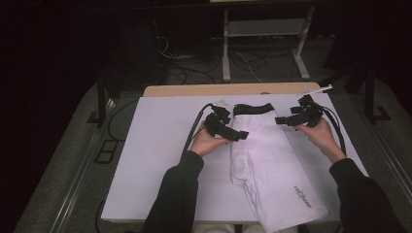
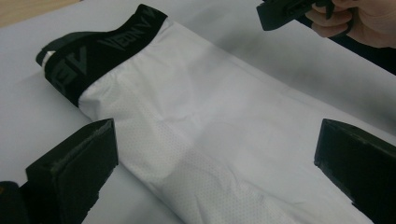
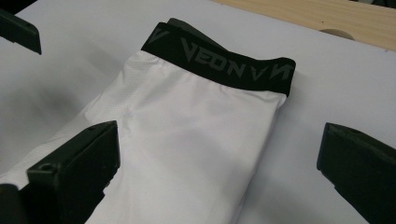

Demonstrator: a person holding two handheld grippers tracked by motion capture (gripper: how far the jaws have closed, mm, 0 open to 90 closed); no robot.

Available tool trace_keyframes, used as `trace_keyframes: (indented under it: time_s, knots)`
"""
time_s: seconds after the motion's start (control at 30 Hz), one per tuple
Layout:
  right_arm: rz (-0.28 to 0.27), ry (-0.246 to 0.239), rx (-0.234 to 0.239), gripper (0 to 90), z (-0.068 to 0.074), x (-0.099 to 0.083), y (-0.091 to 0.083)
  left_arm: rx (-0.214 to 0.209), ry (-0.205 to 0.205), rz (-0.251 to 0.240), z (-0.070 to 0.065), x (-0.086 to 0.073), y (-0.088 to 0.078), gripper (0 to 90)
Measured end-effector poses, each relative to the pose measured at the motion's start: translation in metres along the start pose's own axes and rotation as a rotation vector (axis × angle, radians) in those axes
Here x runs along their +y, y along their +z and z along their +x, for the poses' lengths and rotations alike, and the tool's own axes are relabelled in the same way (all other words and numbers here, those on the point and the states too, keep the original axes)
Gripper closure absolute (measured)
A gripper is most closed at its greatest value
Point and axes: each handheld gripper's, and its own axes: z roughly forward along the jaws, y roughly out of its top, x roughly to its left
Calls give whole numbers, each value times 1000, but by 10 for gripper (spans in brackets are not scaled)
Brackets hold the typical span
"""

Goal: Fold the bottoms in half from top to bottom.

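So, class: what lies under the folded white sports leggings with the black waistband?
Under the white leggings lies the pale lilac board that tops the table. The patch directly beneath them is covered, so anything there cannot be seen.

The bottom edge of the high view is cutting off the lower hem of the white shorts [image 1: 272,170] I am working over, and the small print near that hem is showing too tiny to read. In my left gripper view, the top edge is cropping my right gripper [image 2: 285,11], so its jaws are staying unreadable there.
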Motion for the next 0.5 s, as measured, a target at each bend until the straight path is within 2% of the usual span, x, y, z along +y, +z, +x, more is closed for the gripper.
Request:
trace_keyframes:
  time_s: [0.2,0.5]
  knots:
    - [1,5,-2,0,-4,2,-4,4,-6,-10,7,8,-4,0]
    - [9,11,4,0,-9,5,-5,43,-26,13,26,17,-6,0]
